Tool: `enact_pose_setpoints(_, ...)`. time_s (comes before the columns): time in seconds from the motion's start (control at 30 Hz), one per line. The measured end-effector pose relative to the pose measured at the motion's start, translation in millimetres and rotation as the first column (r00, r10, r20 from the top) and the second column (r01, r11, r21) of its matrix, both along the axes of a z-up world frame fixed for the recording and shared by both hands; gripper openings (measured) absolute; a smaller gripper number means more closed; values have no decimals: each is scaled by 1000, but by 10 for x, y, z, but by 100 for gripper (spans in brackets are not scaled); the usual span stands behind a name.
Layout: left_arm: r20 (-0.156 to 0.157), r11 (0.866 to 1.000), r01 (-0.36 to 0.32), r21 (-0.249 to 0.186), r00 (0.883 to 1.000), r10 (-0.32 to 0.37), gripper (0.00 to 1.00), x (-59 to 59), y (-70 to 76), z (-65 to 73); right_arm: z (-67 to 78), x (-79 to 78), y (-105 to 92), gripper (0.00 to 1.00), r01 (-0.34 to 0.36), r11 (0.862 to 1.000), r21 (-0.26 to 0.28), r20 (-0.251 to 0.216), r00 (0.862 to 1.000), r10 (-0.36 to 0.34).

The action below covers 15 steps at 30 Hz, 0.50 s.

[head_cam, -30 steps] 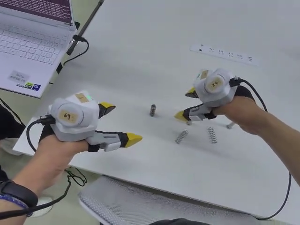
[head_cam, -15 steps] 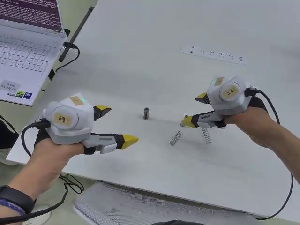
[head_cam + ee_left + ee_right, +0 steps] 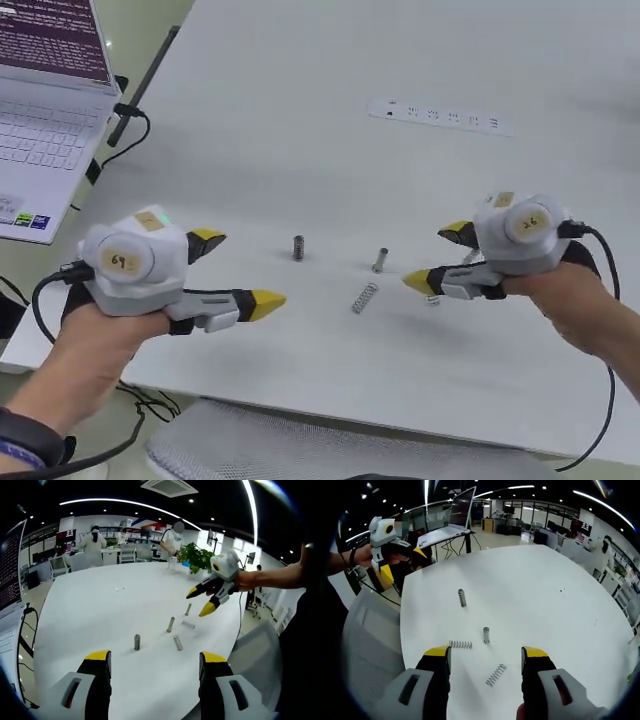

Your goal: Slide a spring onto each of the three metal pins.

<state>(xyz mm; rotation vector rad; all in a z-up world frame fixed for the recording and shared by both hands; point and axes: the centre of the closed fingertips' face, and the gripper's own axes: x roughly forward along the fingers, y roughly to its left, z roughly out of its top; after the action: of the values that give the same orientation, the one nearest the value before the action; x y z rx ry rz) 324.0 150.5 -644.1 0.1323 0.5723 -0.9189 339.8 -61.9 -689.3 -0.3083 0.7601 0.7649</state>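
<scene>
White tabletop point(image 3: 300, 120) is dotted with short upright metal pins point(image 3: 380, 260) and loose coiled steel springs point(image 3: 364, 297), one spring point(image 3: 496, 674) lying just ahead between the parted, empty jaws of the right gripper point(image 3: 437, 256), while the left gripper point(image 3: 240, 268) is held with jaws equally spread, well short of them.

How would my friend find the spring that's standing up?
On the white table, look just ahead of the left claw. The standing spring is the nearest piece. It is upright and coiled; the loose spring beside it lies flat and the pin is smooth.
</scene>
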Motion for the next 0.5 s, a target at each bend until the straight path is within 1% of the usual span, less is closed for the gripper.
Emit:
enact_pose_setpoints(0.13,2,1000,4,1,1000,-4,68,15,-21,8,20,-61,-124,57,40,999,27,5,999,-41)
enact_pose_setpoints(0.3,4,1000,10,3,1000,-10,68,26,-43,13,57,-141,-247,59,72,997,34,17,997,-73)
enact_pose_setpoints(0.5,7,1000,12,3,1000,-12,68,34,-60,28,97,-246,-376,61,88,996,34,24,996,-89)
